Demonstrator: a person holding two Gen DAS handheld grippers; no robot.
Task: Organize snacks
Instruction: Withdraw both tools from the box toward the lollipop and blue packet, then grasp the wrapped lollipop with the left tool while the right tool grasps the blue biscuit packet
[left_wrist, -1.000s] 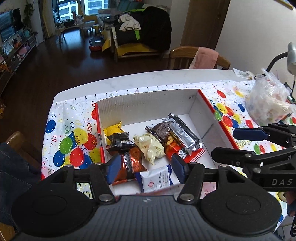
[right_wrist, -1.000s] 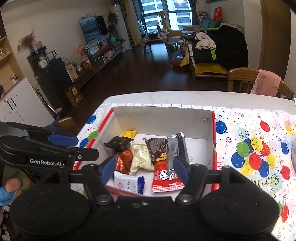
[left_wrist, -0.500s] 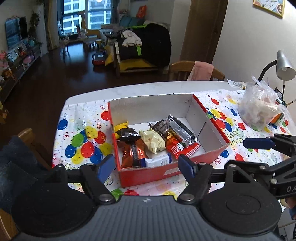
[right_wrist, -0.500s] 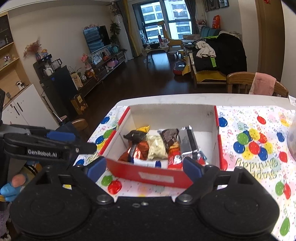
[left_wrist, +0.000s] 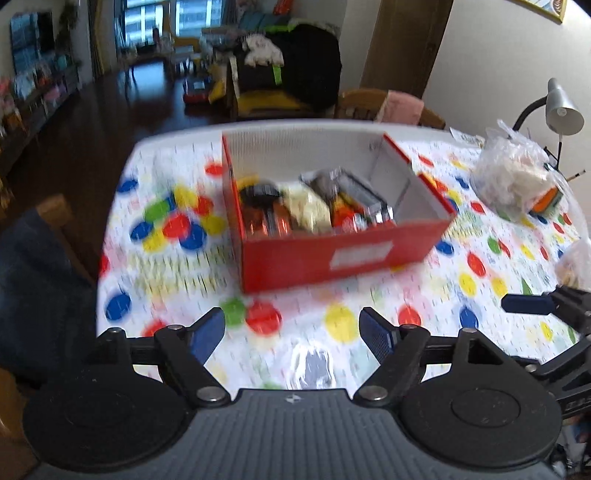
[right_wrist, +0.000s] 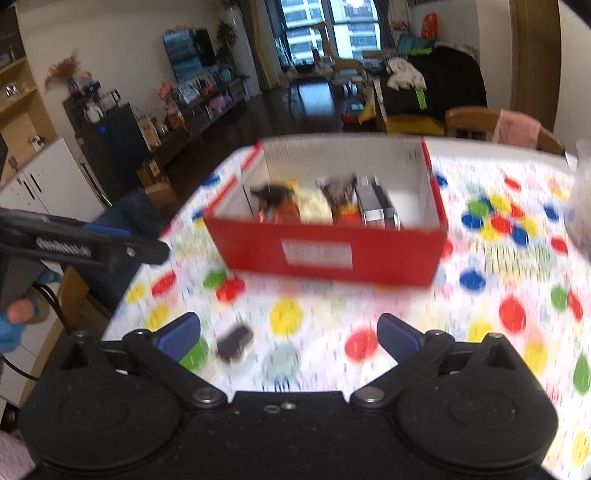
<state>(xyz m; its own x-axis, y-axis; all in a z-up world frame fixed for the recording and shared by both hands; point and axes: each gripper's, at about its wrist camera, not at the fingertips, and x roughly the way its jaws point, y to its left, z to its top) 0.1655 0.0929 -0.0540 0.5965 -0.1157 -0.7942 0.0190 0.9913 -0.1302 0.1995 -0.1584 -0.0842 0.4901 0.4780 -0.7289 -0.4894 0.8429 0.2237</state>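
Both hand-held grippers (left (left_wrist: 291, 332), right (right_wrist: 288, 334)) just opening, empty; red box (right_wrist: 332, 251) ahead, plastic bag (left_wrist: 513, 177) beside.

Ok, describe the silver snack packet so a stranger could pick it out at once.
Find the red box on the balloon-print tablecloth. Its snacks lie in a row, and the silver packet is the last one on the right, the only shiny metallic wrapper.
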